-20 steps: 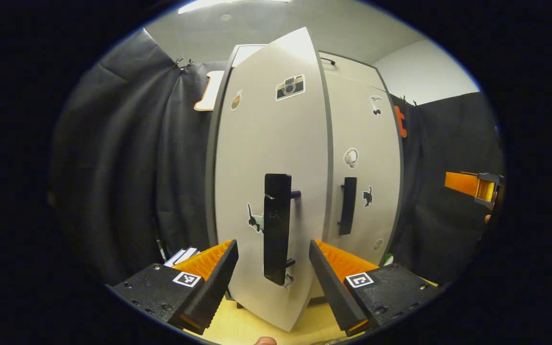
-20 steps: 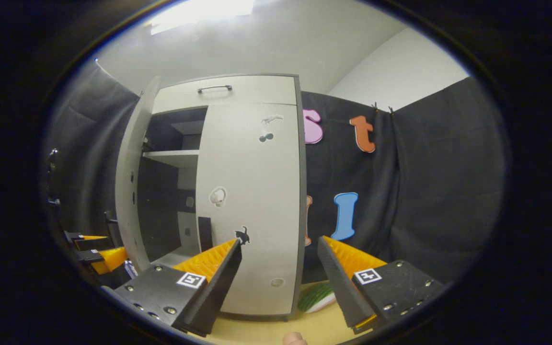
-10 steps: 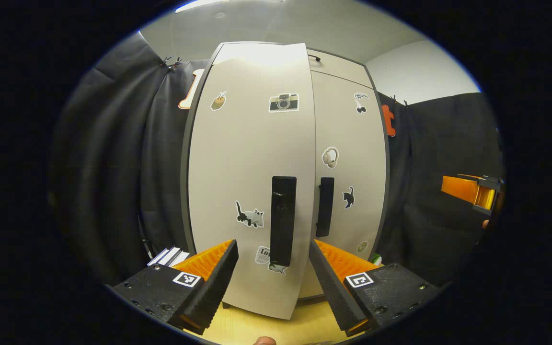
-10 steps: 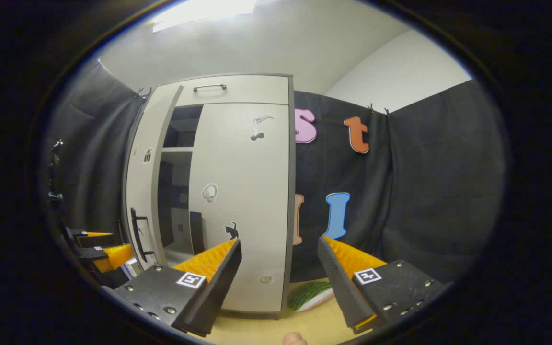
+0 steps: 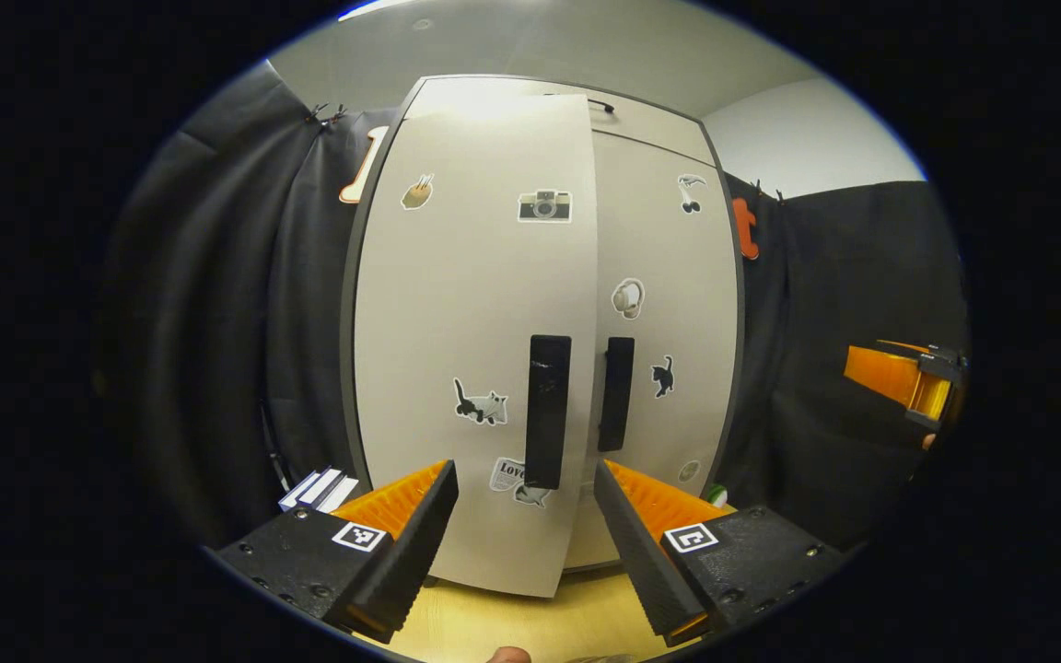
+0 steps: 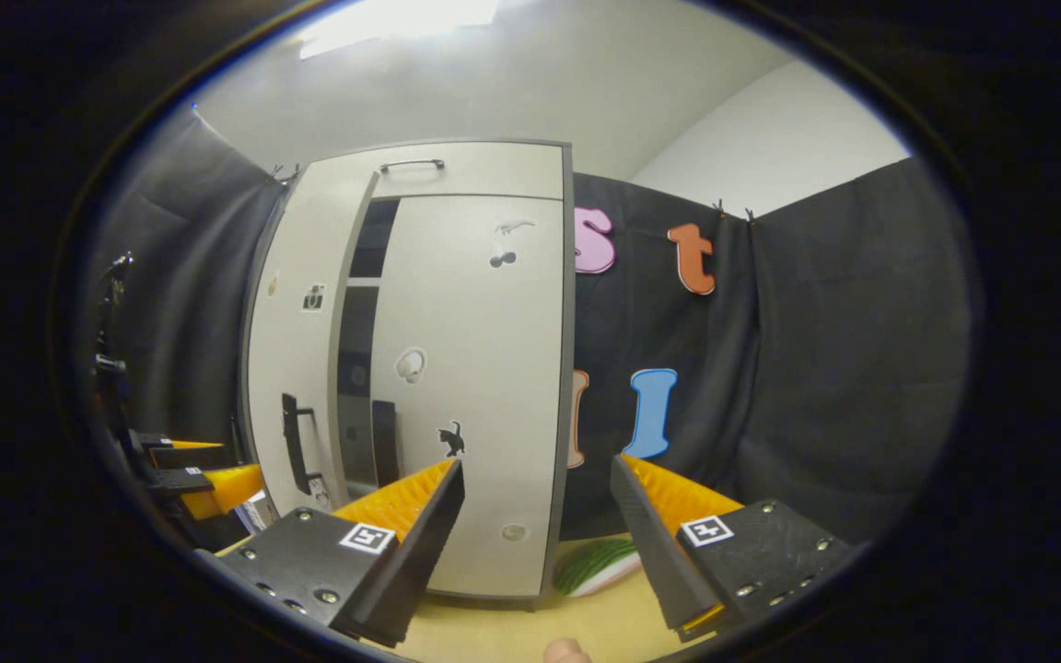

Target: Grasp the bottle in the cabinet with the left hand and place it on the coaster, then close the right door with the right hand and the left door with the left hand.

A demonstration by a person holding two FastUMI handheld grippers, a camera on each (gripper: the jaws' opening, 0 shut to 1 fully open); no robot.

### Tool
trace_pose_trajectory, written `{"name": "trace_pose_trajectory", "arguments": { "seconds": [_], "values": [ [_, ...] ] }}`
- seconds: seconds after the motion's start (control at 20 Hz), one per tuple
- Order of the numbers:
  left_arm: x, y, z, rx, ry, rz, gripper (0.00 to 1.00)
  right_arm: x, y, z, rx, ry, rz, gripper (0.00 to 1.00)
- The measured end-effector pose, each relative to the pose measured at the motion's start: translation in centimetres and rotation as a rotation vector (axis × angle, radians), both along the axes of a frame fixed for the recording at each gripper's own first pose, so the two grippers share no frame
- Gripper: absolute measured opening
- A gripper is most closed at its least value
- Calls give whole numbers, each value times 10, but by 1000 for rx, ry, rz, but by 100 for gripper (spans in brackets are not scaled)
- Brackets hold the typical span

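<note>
The pale cabinet with stickers stands straight ahead in the left gripper view. Its left door (image 5: pixel 466 350) is almost shut, still slightly proud of the right door (image 5: pixel 669 313), which lies flush. The left door's black handle (image 5: pixel 547 410) shows just above the gap of my left gripper (image 5: pixel 523 471), which is open and holds nothing. In the right gripper view a narrow dark gap (image 6: pixel 357 368) separates the left door (image 6: pixel 296 350) from the right door (image 6: pixel 475 387). My right gripper (image 6: pixel 538 465) is open and empty, back from the cabinet. The left gripper (image 6: pixel 204 470) shows low at the left.
The cabinet stands on a light wooden tabletop (image 5: pixel 494 626). A green striped object (image 6: pixel 597 566) lies by the cabinet's right foot. White flat items (image 5: pixel 319 488) sit left of the cabinet. The right gripper (image 5: pixel 903 379) hangs at the far right, in front of the black cloth.
The left door has swung from well ajar to nearly shut, and the gap onto the shelves has narrowed to a slit. My right gripper has barely moved.
</note>
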State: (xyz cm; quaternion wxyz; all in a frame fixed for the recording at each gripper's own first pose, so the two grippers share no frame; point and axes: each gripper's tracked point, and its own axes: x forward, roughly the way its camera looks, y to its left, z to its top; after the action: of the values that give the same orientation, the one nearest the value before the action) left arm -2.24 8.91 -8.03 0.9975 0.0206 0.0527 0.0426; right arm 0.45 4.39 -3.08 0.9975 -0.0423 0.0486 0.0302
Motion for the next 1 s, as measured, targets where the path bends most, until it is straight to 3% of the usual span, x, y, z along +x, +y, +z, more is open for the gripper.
{"name": "trace_pose_trajectory", "arguments": {
  "seconds": [0.1, 0.15, 0.25, 0.3, 0.35, 0.45, 0.5, 0.75, 0.8, 0.85, 1.0],
  "values": [
    [0, -4, 2, 2, 11, 0, 94, -1, 0, 1, 5, -1, 4, 97],
    [1, -7, 4, 3, 17, 0, 94, 1, -1, 1, 6, -1, 4, 92],
    [4, -16, 11, 7, 19, -10, 94, 2, -3, 2, 8, 2, 5, 97],
    [4, -20, 12, 11, 23, -14, 94, 1, -4, 2, 11, 2, 10, 92],
    [6, -26, 16, 15, 27, -17, 94, 2, -4, 3, 15, 1, 16, 97],
    [11, -39, 19, 22, 36, -20, 94, 6, -6, 5, 16, -7, 33, 92],
    [14, -46, 23, 22, 33, -23, 94, 8, -7, 7, 19, -10, 41, 97],
    [31, -95, 37, 4, 7, -62, 94, 13, -23, 13, 37, -11, 73, 97],
    [33, -106, 39, 0, -1, -71, 94, 12, -29, 14, 36, -15, 76, 92],
    [37, -117, 41, -1, -5, -78, 94, 13, -35, 15, 34, -17, 78, 97],
    [45, -146, 46, 4, -23, -91, 94, 15, -55, 20, 30, -22, 88, 97]
  ]
}}
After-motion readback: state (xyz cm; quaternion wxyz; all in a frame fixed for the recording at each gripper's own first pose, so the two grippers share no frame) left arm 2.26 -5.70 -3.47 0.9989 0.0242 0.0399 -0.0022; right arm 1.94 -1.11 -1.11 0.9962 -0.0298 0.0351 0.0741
